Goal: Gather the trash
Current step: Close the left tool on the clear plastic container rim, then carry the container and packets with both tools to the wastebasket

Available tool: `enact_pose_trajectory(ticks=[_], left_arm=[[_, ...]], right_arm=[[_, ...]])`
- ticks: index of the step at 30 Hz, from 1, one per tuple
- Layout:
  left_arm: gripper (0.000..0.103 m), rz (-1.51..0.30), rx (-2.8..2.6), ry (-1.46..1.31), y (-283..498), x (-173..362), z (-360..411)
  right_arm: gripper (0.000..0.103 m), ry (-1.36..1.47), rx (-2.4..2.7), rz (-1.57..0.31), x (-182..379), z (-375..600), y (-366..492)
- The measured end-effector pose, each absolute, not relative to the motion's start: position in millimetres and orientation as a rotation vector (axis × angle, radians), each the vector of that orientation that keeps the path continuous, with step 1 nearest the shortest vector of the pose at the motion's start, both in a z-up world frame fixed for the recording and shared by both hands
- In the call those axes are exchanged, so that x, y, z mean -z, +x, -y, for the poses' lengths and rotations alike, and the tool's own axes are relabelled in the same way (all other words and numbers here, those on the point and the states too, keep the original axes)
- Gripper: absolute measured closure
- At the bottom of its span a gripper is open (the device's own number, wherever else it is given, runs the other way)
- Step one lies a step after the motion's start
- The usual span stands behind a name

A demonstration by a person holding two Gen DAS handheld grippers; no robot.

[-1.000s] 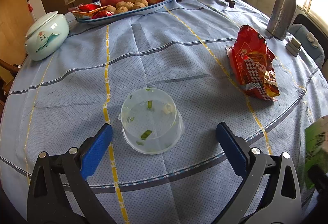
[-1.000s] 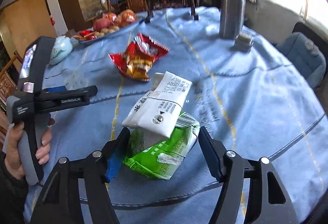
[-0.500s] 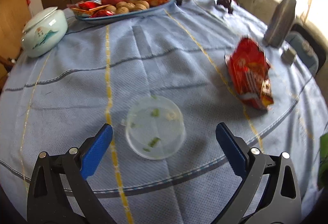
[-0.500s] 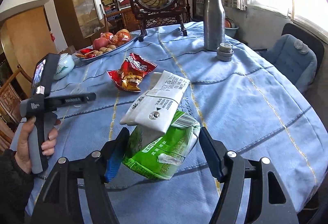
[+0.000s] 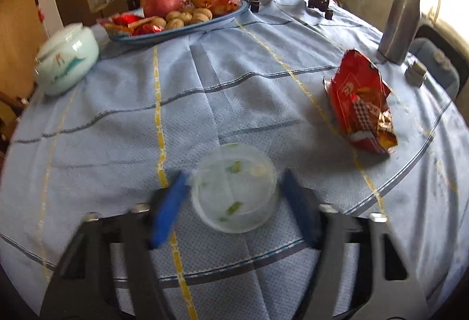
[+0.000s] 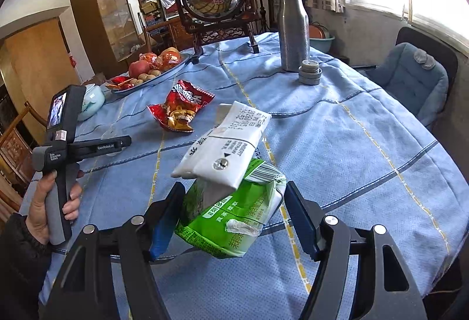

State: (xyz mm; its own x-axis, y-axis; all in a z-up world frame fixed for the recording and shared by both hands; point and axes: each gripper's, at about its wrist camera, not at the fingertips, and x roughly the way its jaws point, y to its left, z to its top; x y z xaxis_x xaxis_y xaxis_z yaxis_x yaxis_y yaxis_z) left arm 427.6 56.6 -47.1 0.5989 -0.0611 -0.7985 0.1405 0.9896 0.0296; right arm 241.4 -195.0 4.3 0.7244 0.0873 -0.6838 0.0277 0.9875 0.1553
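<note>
Clear plastic, round and shallow, the food container (image 5: 234, 188) with green scraps stuck inside lies on the blue checked tablecloth (image 5: 205, 103) directly between the blue pads of the left gripper (image 5: 233, 197). The jaws stand apart on either side of it, each pad just beside its wall, though motion blur hides whether either one touches. Being round, the container has no long axis to line up with, so my judgement is that a straight squeeze is all the grasp needs. The crumpled red snack bag (image 5: 362, 107) lies beyond the container and to its right, well apart. The right gripper (image 6: 234, 217), on the container's right, is clamped on a crushed green-and-white drink carton (image 6: 231, 188) held above the cloth. From the right wrist view the container is mostly hidden behind the left gripper's body.
</note>
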Motion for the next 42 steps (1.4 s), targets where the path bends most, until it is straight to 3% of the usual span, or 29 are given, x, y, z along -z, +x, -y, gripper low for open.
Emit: enact_pose_trajectory(ticks=[15, 42], left_arm=[[0.041, -0.581, 0.220, 0.174, 333.6, -26.6, -14.7], [0.041, -0.420, 0.318, 0.198, 213.1, -79.7, 62.1]], right_arm=[[0.034, 0.145, 0.032, -0.693, -27.0, 207.9, 217.3], [0.034, 0.238, 0.150, -0.569, -53.6, 295.5, 102.9]])
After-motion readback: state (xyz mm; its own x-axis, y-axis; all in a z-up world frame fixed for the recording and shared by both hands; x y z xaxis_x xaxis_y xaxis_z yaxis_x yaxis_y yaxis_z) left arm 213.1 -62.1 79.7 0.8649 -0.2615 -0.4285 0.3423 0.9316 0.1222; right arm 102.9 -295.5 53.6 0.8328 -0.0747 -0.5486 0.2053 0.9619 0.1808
